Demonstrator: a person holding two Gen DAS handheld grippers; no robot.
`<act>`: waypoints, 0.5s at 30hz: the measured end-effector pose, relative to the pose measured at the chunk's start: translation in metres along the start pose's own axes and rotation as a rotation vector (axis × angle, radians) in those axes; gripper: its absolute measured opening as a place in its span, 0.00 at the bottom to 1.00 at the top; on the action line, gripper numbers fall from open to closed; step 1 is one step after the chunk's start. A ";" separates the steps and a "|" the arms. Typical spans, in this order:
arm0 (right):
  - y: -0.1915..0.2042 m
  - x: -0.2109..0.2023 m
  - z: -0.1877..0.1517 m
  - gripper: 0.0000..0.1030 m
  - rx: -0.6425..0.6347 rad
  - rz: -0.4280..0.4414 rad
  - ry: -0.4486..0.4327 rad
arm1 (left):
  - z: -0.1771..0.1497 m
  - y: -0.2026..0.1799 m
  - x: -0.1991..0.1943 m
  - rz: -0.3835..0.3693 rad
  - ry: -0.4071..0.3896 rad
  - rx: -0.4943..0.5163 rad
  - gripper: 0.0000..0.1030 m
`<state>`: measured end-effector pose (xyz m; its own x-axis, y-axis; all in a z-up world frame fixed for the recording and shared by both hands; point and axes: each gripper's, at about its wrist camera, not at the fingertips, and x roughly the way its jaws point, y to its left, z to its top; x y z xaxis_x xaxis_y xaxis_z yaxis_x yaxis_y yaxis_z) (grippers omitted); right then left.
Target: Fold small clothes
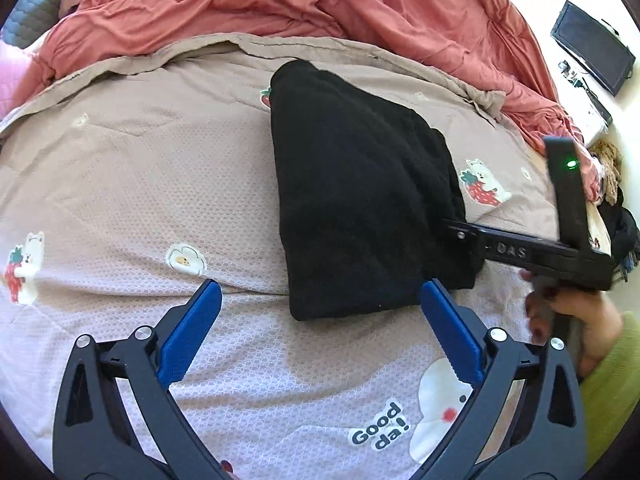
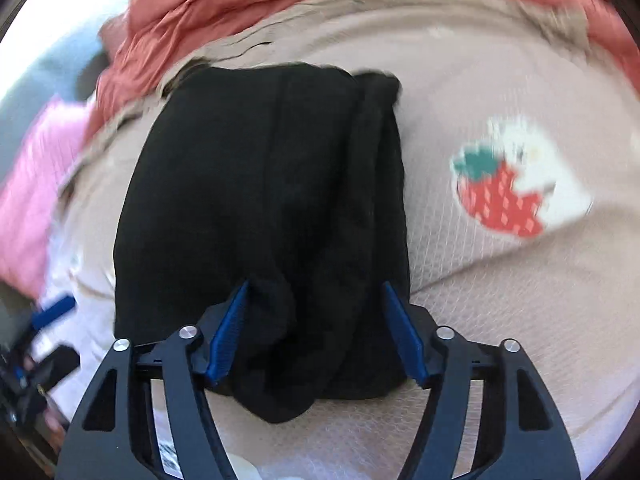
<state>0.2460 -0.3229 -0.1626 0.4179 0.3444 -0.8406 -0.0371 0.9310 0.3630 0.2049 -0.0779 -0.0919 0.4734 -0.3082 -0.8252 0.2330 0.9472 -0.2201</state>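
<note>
From your left wrist, your left gripper (image 1: pixel 320 300) hangs spread and empty over bare quilt (image 1: pixel 120 184), the folded black garment (image 1: pixel 360 192) just beyond. Your right wrist shows your right gripper (image 2: pixel 316 292) parted astride the garment's near edge, pads off it.

On the pale pink printed bedspread (image 1: pixel 248 360), dark rounded letters read "Good da!" (image 1: pixel 380 426), set beside a white cartoon shape. Raised letters "DAS" (image 1: pixel 511 251) stand on the black plastic body of the right hand-held gripper (image 1: pixel 532 254) in the left wrist view. A small label low in the right wrist view is too blurred to read.
</note>
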 end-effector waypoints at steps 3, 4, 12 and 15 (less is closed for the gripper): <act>0.002 0.001 -0.002 0.65 -0.022 -0.014 -0.022 | -0.002 0.001 0.003 0.003 0.012 -0.007 0.91; 0.004 0.001 -0.002 0.65 -0.031 -0.020 -0.024 | -0.002 0.002 0.003 0.004 0.015 -0.013 0.91; 0.024 -0.045 -0.006 0.75 -0.141 -0.024 -0.105 | 0.001 0.001 -0.015 0.025 -0.002 -0.025 0.91; 0.030 -0.071 -0.012 0.84 -0.165 0.012 -0.149 | 0.005 0.000 -0.029 0.036 -0.023 -0.031 0.91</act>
<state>0.2046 -0.3178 -0.0972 0.5457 0.3450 -0.7637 -0.1858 0.9385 0.2912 0.1958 -0.0695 -0.0654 0.5008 -0.2757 -0.8205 0.1890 0.9599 -0.2072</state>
